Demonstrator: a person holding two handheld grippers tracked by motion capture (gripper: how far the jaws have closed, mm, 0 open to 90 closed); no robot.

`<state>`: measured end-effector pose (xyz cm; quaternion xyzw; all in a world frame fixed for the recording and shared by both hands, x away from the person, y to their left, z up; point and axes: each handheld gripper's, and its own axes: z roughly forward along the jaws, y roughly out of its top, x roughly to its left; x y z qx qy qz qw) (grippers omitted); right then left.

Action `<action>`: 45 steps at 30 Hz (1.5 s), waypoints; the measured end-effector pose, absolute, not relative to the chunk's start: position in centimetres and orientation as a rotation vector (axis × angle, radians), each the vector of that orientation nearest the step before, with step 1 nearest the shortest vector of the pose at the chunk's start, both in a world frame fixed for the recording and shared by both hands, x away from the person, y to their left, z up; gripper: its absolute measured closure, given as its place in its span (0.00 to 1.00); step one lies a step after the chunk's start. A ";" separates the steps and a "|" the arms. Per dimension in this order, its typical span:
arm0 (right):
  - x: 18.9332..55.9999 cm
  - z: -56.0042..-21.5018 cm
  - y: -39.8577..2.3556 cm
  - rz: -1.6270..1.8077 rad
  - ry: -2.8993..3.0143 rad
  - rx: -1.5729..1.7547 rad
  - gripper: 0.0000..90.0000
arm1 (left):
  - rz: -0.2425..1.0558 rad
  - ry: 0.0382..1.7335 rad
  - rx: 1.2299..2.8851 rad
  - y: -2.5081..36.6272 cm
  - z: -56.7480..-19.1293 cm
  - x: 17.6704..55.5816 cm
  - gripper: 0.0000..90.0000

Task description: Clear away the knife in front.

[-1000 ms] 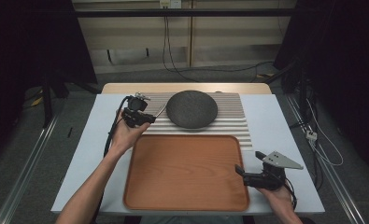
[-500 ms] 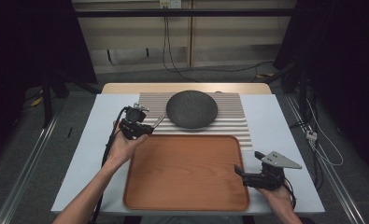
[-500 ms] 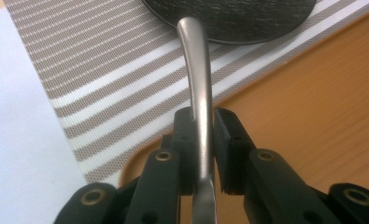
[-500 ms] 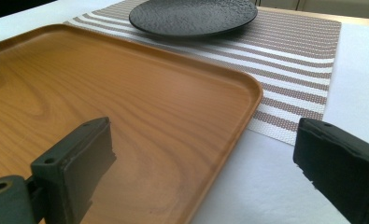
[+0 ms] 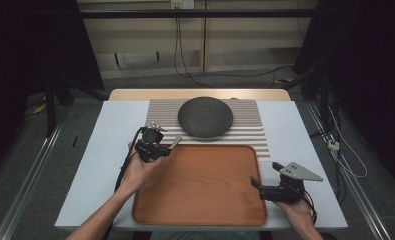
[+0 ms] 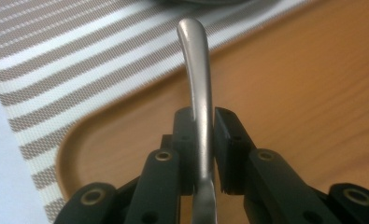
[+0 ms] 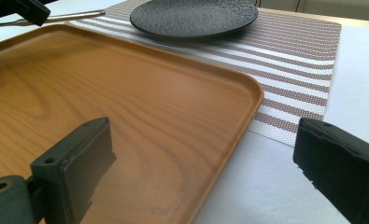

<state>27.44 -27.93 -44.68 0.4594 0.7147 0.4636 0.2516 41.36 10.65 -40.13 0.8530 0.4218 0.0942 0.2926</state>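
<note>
High view: left gripper [image 5: 161, 148] (over tray [image 5: 205, 210]) pinches utensil handle [image 6: 197, 74].

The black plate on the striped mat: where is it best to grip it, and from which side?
Probably grip the plate by its near right rim, coming low from the tray side with the open right gripper. It lies flat and shallow, so just the thin raised edge offers a hold.

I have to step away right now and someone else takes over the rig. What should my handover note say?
Left gripper: shut on a metal utensil handle, held over the far left corner of the wooden tray.
Right gripper: open, holding nothing, at the tray's right edge.
Dark plate: on the striped mat beyond the tray.
Done: utensil picked up.
Left: probably set it down in the tray; the plate may follow.
</note>
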 end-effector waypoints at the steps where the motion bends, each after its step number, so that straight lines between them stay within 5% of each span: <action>1: 27.4 -44.7 -27.9 1.262 1.944 1.250 0.05 | 0.251 1.123 2.277 10.6 -40.2 41.1 0.89; 40: 27.4 -44.7 -27.7 1.264 1.948 1.247 0.05 | 0.177 1.143 2.267 11.2 -43.4 37.5 0.88; 45: 27.5 -44.7 -27.7 1.265 1.949 1.248 0.05 | 0.119 1.109 2.252 11.5 -43.5 37.8 0.81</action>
